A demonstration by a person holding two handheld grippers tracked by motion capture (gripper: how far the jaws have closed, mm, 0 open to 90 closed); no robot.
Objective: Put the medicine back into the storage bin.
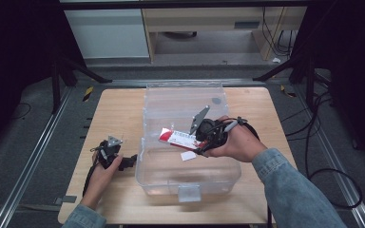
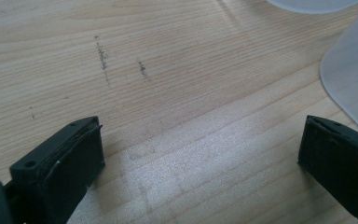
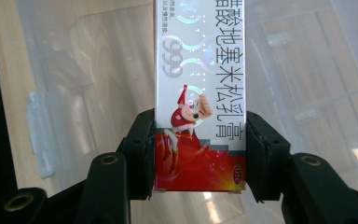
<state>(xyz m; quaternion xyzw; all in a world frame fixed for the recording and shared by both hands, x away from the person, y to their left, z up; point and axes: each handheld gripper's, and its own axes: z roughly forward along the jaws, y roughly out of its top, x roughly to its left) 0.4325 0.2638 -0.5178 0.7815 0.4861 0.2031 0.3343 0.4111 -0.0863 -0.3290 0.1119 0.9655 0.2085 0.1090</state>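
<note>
Box (image 3: 199, 93), a red-and-white carton with printed text, was held crosswise in the right claw (image 3: 199, 154), whose jaws were pressed against its two long sides near the red end. In the high view it was seen above the clear bin (image 1: 145, 142), roughly over the bin's middle, with the white end pointing left. The left claw (image 2: 200, 154) was rested low over the bare tabletop (image 2: 168, 70) just left of the bin, jaws spread wide with nothing between them.

Slippage was judged the main risk: the carton was gripped near one end only, so the free length could tilt or twist out if the hand were turned sharply. A crushed carton was also possible if the jaws were squeezed harder.

Inside the bin a small white slip (image 1: 188, 156) was seen on the floor, beneath the carton; otherwise the bin looked empty. Its lid stood open at the far side.
</note>
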